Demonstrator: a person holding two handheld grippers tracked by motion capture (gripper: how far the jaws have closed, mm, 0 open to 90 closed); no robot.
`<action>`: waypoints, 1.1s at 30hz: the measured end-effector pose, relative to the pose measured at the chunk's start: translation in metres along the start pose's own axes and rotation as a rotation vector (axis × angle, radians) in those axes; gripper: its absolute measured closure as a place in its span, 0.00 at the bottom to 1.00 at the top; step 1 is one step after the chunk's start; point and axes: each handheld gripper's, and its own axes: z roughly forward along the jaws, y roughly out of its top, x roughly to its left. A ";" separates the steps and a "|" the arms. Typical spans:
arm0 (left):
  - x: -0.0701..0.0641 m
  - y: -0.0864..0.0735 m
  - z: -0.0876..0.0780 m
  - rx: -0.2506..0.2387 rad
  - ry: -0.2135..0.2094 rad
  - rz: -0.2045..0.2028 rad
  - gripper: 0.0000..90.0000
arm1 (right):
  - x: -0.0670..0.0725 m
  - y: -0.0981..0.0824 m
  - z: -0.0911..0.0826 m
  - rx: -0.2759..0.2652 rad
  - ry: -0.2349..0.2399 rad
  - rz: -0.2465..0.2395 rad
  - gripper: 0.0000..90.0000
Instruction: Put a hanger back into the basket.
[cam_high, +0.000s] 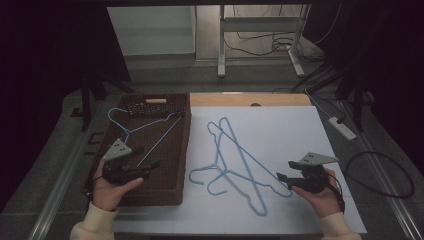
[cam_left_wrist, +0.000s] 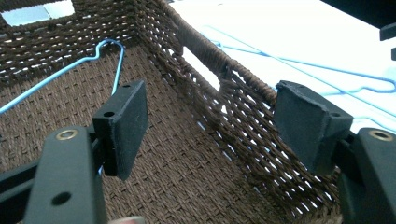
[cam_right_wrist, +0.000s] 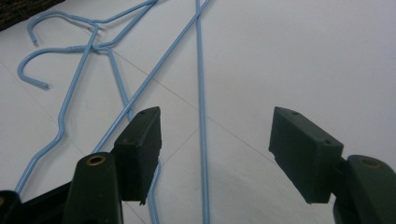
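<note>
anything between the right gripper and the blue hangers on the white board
Nothing visible. The right gripper hangs open just above the two overlapping blue wire hangers on the white board, one hanger wire already running between its jaws.

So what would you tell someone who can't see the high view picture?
A person's two hands hold open grippers over a white table: the left gripper above a brown basket with one blue hanger, the right gripper beside two crossed blue hangers.

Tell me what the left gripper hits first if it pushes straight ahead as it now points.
Probably the basket's woven side wall: the left gripper stands open and empty, aimed at it. The hanger in the basket lies off to one side.
</note>
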 end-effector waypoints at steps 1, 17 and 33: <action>-0.001 0.000 0.000 -0.001 0.001 0.000 0.30 | 0.000 0.000 0.000 0.000 -0.001 0.000 0.39; -0.011 -0.001 0.005 0.006 -0.015 0.019 0.30 | 0.000 -0.002 -0.002 0.001 -0.011 0.001 0.39; -0.018 0.001 0.008 -0.003 -0.032 0.041 0.30 | 0.002 -0.001 -0.002 0.002 -0.013 -0.001 0.39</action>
